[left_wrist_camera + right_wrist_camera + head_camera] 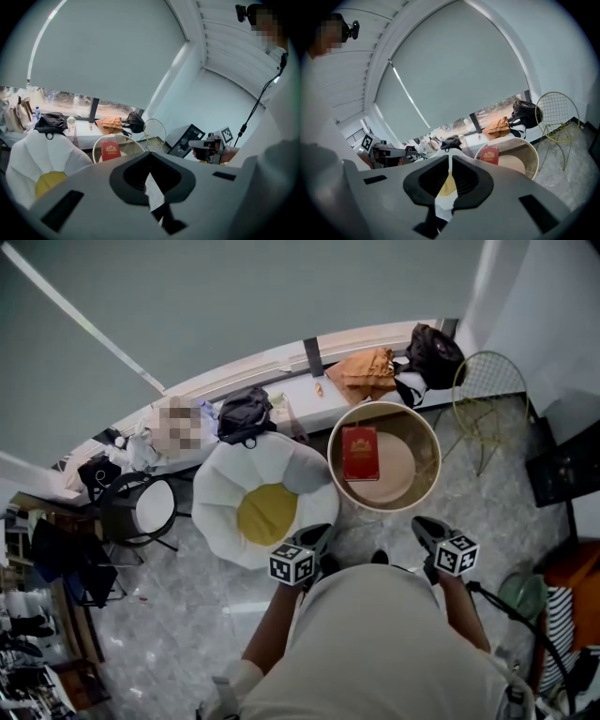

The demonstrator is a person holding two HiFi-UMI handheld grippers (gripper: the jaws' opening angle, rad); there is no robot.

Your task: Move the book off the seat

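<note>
left gripper [317, 534] and right gripper [424, 526] are held clenched, empty. the red book [360, 453] is laid flat on the round seat [427, 432], well ahead of both. a reach is judged due: jaws opened, then brought round the book's edge.

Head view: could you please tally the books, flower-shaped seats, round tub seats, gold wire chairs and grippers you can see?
Red book: 1
Flower-shaped seat: 1
Round tub seat: 1
Gold wire chair: 1
Grippers: 2, left gripper and right gripper
Total: 6
</note>
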